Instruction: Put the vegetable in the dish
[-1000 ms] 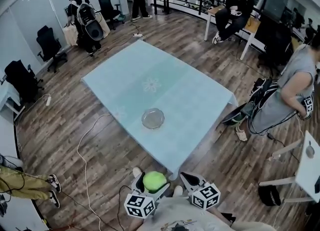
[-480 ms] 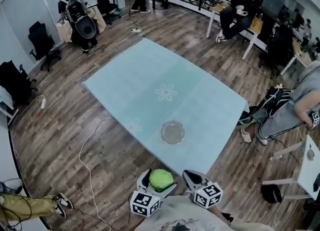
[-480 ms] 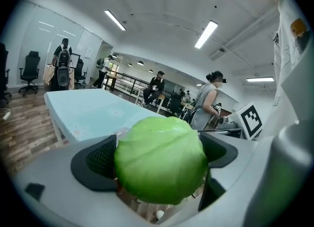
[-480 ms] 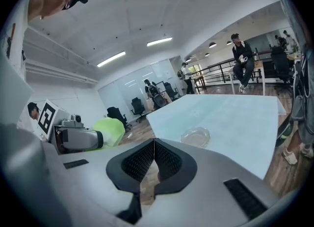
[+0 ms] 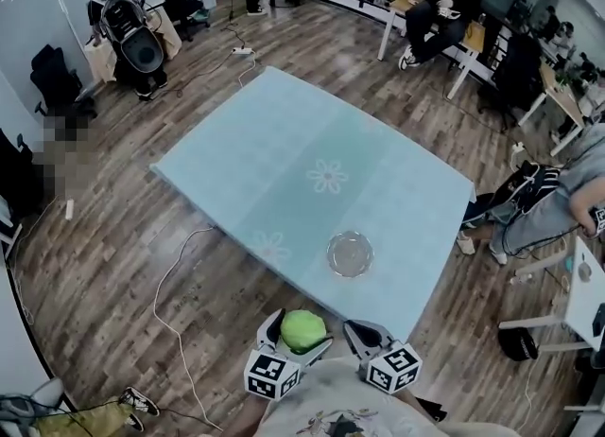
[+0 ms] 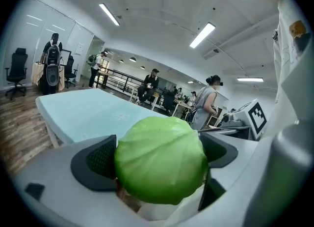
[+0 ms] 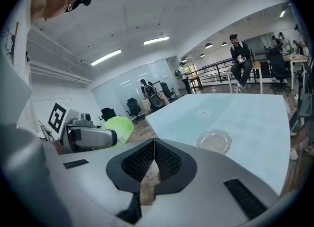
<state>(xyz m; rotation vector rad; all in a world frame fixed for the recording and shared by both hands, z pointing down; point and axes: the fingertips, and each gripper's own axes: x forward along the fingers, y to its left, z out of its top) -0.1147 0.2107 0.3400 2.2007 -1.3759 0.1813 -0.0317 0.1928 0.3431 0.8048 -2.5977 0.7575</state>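
While the glass dish [image 5: 350, 253] draws nearer, the left gripper [image 5: 301, 333] clamps the cabbage [image 6: 161, 159] for delivery; the right gripper's [image 7: 154, 158] jaws meet, empty.

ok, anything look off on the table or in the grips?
Nothing stands out. The cabbage sits squarely between the left gripper's jaws, short of the table. The glass dish stands upright and empty near the table's near corner. The right gripper is shut on nothing.

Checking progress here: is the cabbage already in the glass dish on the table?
No, the cabbage is clamped in the left tool, and the dish holds nothing.
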